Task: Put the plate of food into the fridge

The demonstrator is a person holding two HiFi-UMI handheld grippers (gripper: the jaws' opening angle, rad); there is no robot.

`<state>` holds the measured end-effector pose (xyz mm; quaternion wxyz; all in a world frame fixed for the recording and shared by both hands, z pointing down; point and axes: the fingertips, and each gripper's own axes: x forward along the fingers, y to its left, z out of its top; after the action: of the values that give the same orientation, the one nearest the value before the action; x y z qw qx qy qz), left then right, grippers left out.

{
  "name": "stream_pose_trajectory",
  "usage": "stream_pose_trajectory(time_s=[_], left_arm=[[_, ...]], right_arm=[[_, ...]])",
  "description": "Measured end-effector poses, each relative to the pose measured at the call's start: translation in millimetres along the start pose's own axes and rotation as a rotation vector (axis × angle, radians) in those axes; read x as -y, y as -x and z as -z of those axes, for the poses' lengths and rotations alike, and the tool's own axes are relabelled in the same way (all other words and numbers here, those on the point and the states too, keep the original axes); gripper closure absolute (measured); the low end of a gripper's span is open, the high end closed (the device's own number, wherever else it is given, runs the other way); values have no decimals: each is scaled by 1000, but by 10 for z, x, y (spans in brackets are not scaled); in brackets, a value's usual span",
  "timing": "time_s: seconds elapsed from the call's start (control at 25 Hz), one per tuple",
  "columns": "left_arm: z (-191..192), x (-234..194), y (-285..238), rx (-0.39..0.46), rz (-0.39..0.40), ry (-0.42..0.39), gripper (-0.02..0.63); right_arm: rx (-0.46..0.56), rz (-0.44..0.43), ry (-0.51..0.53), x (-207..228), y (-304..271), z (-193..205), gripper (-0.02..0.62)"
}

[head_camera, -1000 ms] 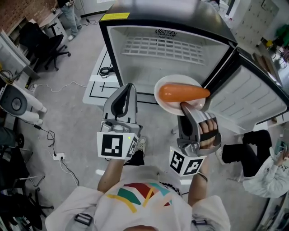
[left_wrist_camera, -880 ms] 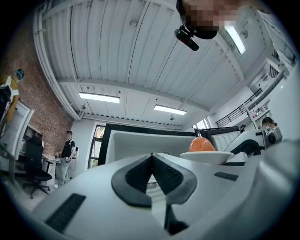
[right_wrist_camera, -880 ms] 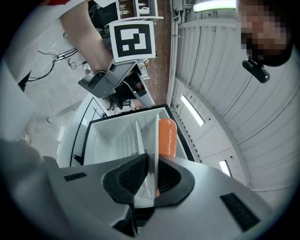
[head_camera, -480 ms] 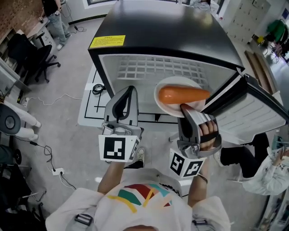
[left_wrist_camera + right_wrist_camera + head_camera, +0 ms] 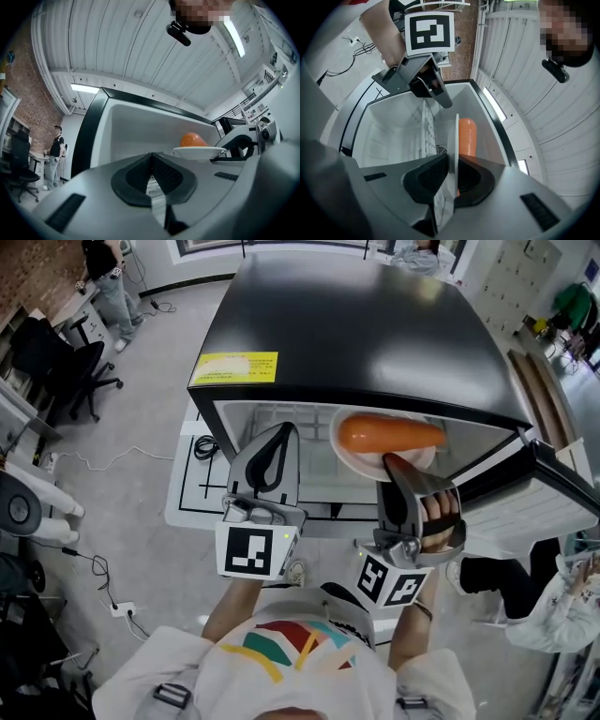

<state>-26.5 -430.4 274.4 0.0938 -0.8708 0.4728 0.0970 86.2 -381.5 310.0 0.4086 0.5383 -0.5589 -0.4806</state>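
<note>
Right at the mouth of the fridge (image 5: 366, 324) we've got the plate (image 5: 364, 462) hanging roughly level. The right gripper (image 5: 394, 465) has its jaws clenched on the near rim, and nothing else is under the plate. The left gripper (image 5: 286, 429) sits beside it, jaws pressed together on nothing, clear of the plate.

Our biggest worry is the carrot (image 5: 389, 434) lying loose on top. Any tilt from that one-edge pinch could roll it off, or the plate could pivot in the jaws. The far rim also looks close under the fridge's top lip, and the open door (image 5: 534, 507) is just to the right, so a bump is possible.

Room-wise, the cavity looks wide, with the wire shelf (image 5: 425, 124) bare below and more space to the left.
</note>
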Motion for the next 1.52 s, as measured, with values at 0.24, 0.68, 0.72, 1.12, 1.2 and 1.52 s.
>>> stream_pose_trajectory(time_s=[0.24,0.68,0.72,1.12,1.2,1.52], left_arm=[[62,-86,-135,-14,-16,5,600],[-56,-45,-279,-17,-93,-24,600],[-43,-29,-292,-19,-96,-26,600],[61,-13,-356,-42,-96,-27,600],[52,-48,-360,-44,-100,-24,600],[60,-177,-357,-48,-111,-26,600]], right_arm=[[17,-13,-11,-19,-206,5,561],[114,-45,2,105,-440,70,561],[121,-48,2,104,-449,90,561],[145,-128,44,10,-572,109,561],[138,-135,64,11,-642,96,559],[127,-281,80,-89,-836,109,558]])
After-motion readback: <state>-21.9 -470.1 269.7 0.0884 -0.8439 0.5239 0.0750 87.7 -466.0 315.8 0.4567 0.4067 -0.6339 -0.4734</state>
